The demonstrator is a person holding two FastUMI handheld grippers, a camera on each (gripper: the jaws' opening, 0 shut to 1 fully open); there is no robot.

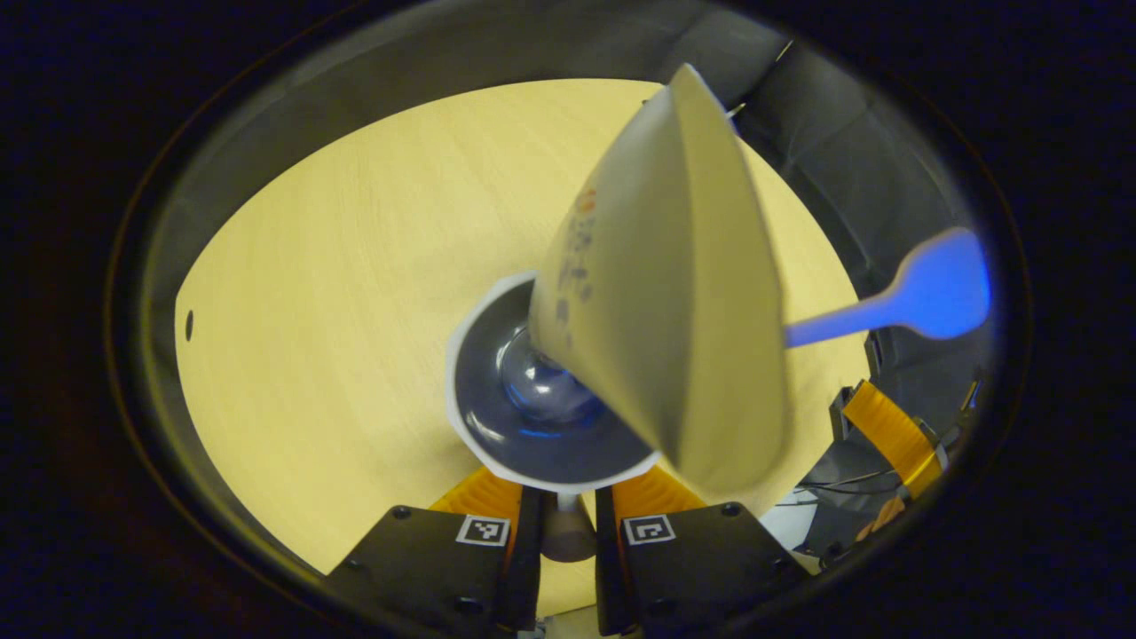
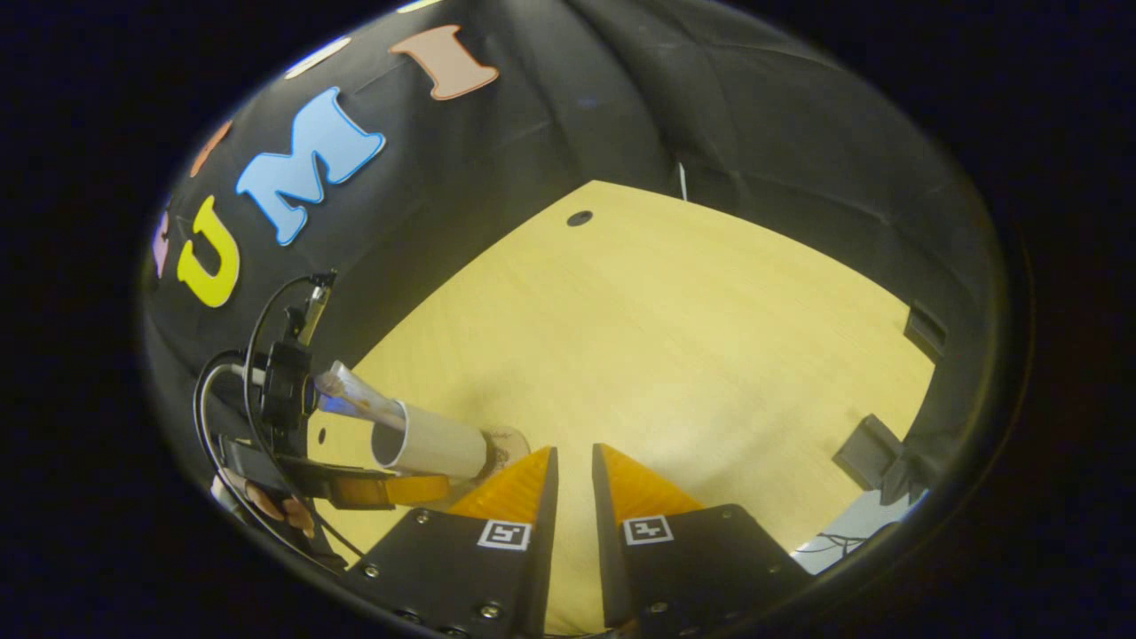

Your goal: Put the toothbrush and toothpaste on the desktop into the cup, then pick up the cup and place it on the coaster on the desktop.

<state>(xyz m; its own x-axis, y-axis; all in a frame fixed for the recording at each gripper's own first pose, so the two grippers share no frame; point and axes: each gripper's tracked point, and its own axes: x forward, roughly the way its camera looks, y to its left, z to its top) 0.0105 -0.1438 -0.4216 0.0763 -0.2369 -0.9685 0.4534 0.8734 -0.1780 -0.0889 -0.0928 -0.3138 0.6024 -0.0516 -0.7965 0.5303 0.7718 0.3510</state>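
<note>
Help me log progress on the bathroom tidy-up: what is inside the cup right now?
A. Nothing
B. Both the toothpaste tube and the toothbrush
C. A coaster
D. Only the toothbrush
B: in the left gripper view the toothpaste tube and the blue toothbrush both stick out of the cup, whose rim the left gripper pinches in its jaws.

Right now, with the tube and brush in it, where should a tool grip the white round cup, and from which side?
At its near rim, from above. In the white round cup, the pale toothpaste tube and blue toothbrush lean toward the far side, leaving the near edge free; the left tool sits there.
</note>
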